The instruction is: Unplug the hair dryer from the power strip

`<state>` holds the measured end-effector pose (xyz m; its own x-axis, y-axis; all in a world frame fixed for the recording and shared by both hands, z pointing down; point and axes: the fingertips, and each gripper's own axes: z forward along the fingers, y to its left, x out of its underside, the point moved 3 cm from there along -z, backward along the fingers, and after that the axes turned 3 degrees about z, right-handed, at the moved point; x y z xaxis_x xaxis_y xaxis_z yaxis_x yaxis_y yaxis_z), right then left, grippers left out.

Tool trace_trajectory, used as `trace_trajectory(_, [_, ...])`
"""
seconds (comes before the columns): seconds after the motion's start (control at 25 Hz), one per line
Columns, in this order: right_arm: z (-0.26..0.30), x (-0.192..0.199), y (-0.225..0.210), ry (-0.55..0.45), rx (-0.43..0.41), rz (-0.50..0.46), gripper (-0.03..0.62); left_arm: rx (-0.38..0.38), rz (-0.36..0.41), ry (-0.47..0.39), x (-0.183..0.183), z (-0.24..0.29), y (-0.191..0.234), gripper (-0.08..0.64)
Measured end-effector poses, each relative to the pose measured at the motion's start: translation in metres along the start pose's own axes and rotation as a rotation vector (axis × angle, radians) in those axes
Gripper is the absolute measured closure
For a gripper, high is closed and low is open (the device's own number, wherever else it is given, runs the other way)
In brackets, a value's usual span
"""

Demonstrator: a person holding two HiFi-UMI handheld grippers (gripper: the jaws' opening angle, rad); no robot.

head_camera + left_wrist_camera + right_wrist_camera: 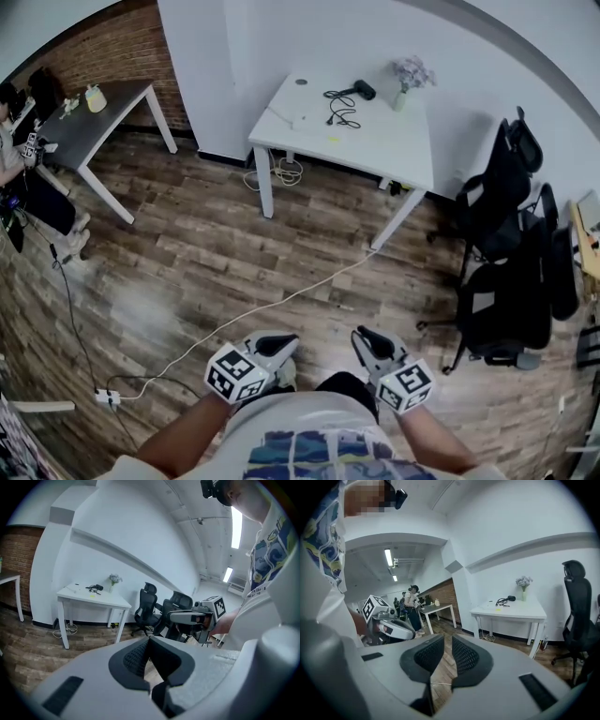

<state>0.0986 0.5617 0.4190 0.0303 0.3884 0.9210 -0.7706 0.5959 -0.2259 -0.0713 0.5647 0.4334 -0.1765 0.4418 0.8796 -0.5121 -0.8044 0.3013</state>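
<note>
No readable text, brand, number or sign in any of three views.

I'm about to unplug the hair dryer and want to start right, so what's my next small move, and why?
Probably walk forward to the white table: the hair dryer and its black cord lie on it across the wooden floor, while the left gripper and right gripper hang empty close to your body. Where it plugs in is too small to tell from here.

White table (375, 141) with hair dryer (364, 90), cable (342, 112), flower vase (401, 97)
</note>
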Motion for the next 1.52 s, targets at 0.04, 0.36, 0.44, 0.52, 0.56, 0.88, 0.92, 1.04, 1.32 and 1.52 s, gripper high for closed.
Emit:
trace_trajectory(0.04, [0.007, -0.005, 0.0, -0.009, 0.006, -0.001, 0.54, 0.004, -0.002, 0.005, -0.001, -0.001, 0.007, 0.558])
trace_trajectory(0.36, [0.044, -0.024, -0.026, 0.0, 0.015, -0.005, 0.518, 0.025, -0.021, 0.01, -0.014, 0.022, 0.049, 0.558])
trace_trajectory(0.44, [0.055, -0.027, -0.038, 0.008, 0.005, -0.006, 0.513, 0.016, -0.025, 0.01, -0.019, 0.029, 0.061, 0.558])
trace_trajectory(0.52, [0.068, -0.031, -0.055, 0.009, -0.003, -0.006, 0.508, -0.002, -0.034, 0.016, -0.024, 0.039, 0.076, 0.558])
trace_trajectory(0.56, [0.075, -0.036, -0.065, 0.006, -0.005, -0.003, 0.502, -0.011, -0.039, 0.022, -0.027, 0.045, 0.085, 0.558])
trace_trajectory(0.88, [0.136, -0.083, -0.165, -0.008, -0.055, -0.003, 0.48, -0.06, -0.044, 0.065, -0.086, 0.118, 0.154, 0.558])
trace_trajectory(0.92, [0.143, -0.089, -0.177, -0.006, -0.065, -0.006, 0.48, -0.065, -0.037, 0.066, -0.097, 0.131, 0.162, 0.558])
trace_trajectory(1.04, [0.158, -0.103, -0.215, 0.005, -0.096, -0.009, 0.482, -0.079, -0.022, 0.058, -0.133, 0.166, 0.185, 0.558])
trace_trajectory(1.32, [0.19, -0.127, -0.3, 0.033, -0.136, -0.013, 0.483, -0.126, -0.028, 0.048, -0.183, 0.234, 0.231, 0.559])
trace_trajectory(1.52, [0.207, -0.134, -0.337, 0.053, -0.142, -0.017, 0.482, -0.143, -0.043, 0.053, -0.2, 0.261, 0.251, 0.558])
